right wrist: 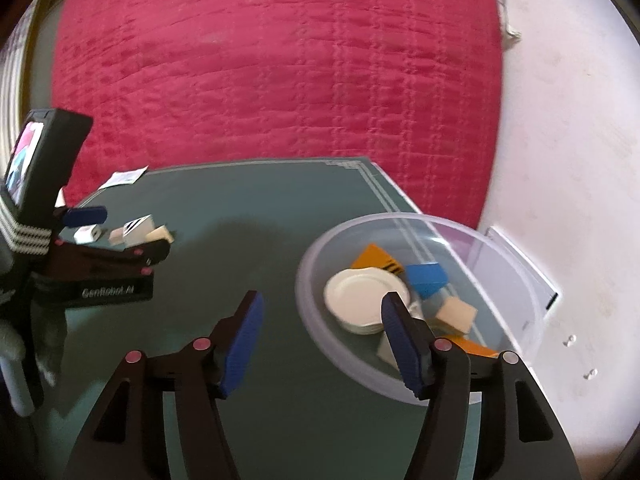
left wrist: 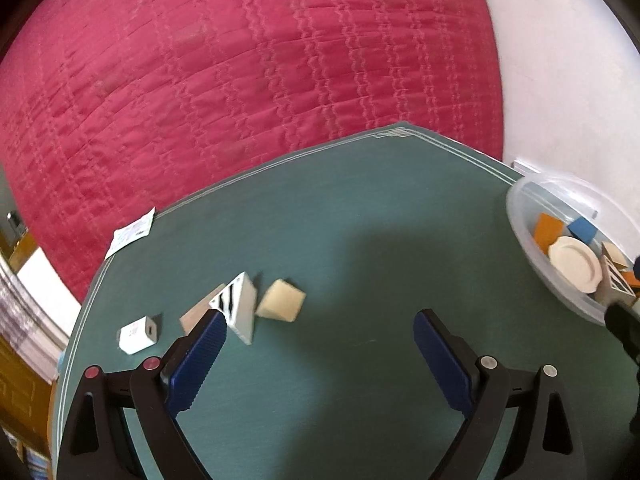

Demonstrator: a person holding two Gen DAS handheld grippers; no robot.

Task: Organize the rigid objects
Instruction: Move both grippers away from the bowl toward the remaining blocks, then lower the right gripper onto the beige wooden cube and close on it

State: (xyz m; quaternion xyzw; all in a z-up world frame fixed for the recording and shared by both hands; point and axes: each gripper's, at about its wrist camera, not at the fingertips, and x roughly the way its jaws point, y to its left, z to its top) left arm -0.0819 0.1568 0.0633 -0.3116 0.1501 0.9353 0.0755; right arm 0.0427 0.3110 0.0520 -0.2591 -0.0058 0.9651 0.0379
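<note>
Left gripper (left wrist: 320,326): fingers spread, empty, striped block (left wrist: 240,304) and cream block (left wrist: 281,306) just ahead.
Right gripper (right wrist: 320,312): fingers released, over bowl (right wrist: 316,328) rim.
Around: red quilt (left wrist: 240,60) beyond tabletop (left wrist: 360,240).

Lower left of the left wrist view: four small blocks (left wrist: 240,308) on the green mat (left wrist: 360,240). One clear bowl (right wrist: 316,320) holds one white plate (right wrist: 360,296) and several blocks, count unclear.

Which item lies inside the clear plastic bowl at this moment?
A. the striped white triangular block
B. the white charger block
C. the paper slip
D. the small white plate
D: the small white plate rests in the clear plastic bowl among coloured blocks, while the charger block, the striped triangular block and the paper slip lie out on the green table.
</note>
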